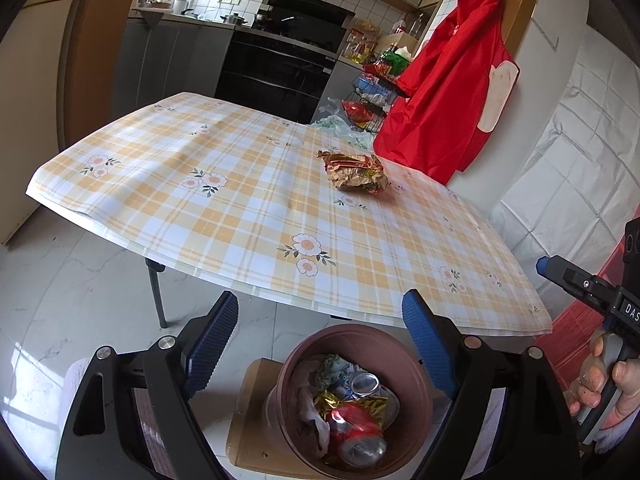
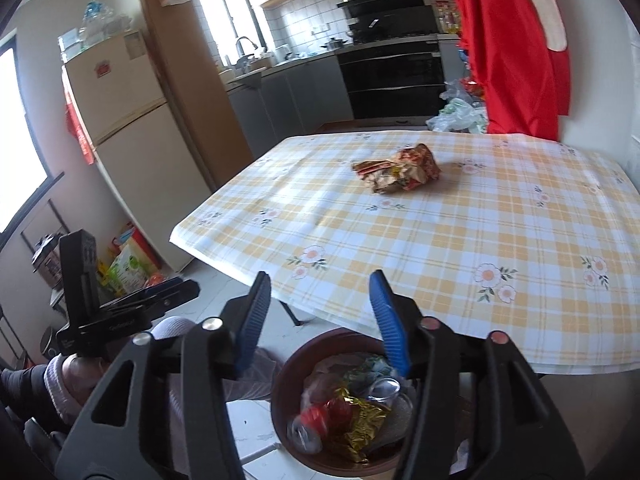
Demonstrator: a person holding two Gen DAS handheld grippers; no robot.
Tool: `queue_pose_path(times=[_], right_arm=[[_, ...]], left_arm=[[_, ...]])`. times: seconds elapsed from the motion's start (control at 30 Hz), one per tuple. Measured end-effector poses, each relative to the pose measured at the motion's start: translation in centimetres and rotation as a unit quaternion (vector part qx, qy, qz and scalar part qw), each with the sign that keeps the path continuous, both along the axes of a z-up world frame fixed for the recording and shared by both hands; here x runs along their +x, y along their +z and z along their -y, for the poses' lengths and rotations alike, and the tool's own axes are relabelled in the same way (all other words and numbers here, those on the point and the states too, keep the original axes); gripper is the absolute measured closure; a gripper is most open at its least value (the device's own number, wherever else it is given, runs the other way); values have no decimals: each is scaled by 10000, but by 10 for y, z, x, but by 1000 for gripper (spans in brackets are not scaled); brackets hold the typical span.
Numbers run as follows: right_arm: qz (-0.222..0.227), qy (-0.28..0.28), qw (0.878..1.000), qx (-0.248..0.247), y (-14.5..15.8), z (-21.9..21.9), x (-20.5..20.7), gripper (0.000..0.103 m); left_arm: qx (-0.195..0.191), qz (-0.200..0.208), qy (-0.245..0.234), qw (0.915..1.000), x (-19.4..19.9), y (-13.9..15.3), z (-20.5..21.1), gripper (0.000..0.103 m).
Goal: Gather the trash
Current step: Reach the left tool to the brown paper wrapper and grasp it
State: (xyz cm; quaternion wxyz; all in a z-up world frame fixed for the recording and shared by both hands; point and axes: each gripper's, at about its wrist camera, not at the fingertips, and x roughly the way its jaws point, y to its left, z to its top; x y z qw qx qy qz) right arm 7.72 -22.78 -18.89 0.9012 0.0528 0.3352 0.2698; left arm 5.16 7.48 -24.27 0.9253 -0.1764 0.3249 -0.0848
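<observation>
1. The left tongs (image 1: 318, 344) stand wide apart at the bottom of the left view, holding nothing, above the brown bin (image 1: 412, 364).
2. The right tongs (image 2: 320, 320) are partly spread and empty, above the same bin (image 2: 296, 364) at the bottom centre.
3. The bin sits on the floor just below the desk (image 1: 240, 216) edge and holds a crushed red can (image 1: 356, 428), gold foil (image 1: 360, 402) and a plastic bag.
4. One crumpled wrapper (image 1: 354, 171) lies on the checked desk, upper centre.
</observation>
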Motion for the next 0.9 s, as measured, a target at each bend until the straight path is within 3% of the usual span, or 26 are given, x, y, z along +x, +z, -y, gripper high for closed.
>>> queue_pose_path(times=[0.23,0.4,0.5,0.67,0.8,0.9], right_arm=[[-86,-442,9990,-63,-14,20,17,25],[-128,-747,9970,-161,-25,39,41,21],[-148,-879,9959,-179,-31,51,56,20],[-241,-1086,9936,-185,-44,73,93,20],[-328,-1203,9920,-191,-53,87,121,20],[-373,-1272,9909,-253,-59,98,141,20]], left_arm=[[209,-145,-144,9996,19,-8,8,21],[683,34,-509,9964,57,3,27,21],[1146,248,-835,9896,95,14,47,21],[2088,504,-1483,9653,177,16,90,21],[2962,511,-1944,9338,251,0,125,21],[3175,459,-2172,9219,292,-14,140,21]])
